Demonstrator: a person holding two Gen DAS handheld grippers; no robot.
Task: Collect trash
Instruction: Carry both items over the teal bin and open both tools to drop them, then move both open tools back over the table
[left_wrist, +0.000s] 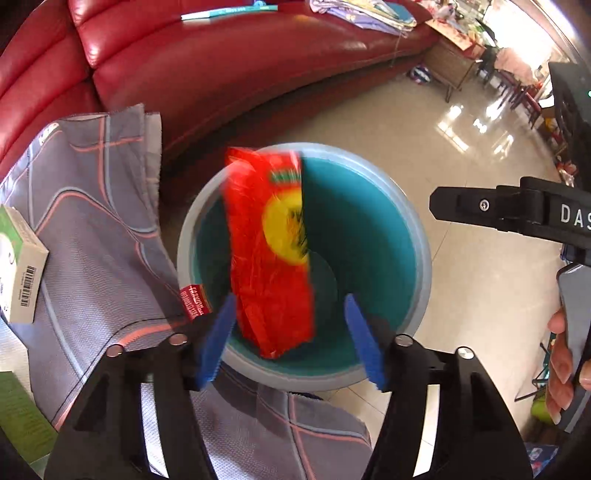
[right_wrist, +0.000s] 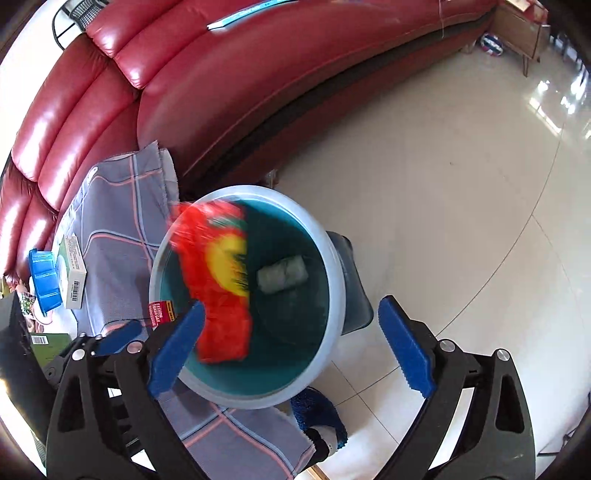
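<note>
A red leather sofa (left_wrist: 229, 62) is curving across the background from 9 to 1 o'clock, with glossy cream floor tiles (left_wrist: 472, 155) spreading toward 3 o'clock. A grey patterned cloth (left_wrist: 96, 206) is covering the surface at 8 o'clock, and a barcoded white-and-green box (left_wrist: 22, 273) is lying on it at 9 o'clock.

A round bin (left_wrist: 421, 258), grey-rimmed with a teal inside, is sitting at frame centre beside the cloth.

The left gripper (left_wrist: 291, 332) is pointing steeply down over the bin mouth. Its blue pads (left_wrist: 218, 336) are standing apart and gripping nothing. A red snack wrapper (left_wrist: 269, 258) with a yellow disc is showing motion-blurred between and beyond them, inside the rim outline, and no pad is touching it. Its long axis is running from 12 to 6 o'clock, the lower end nearest the pads.

The right gripper (right_wrist: 295, 343) is likewise aiming down at the bin (right_wrist: 336, 280), its jaws spread wide and empty. From this view the wrapper (right_wrist: 218, 280) is lying along 11 to 6 o'clock at the bin's left side, just beyond the left blue pad; contact cannot be told through the blur. A pale crumpled wad (right_wrist: 282, 277) is resting on the bin floor at centre.

A person's fingers (left_wrist: 561, 354) are wrapping the right gripper's handle at 4 o'clock in the left view.
</note>
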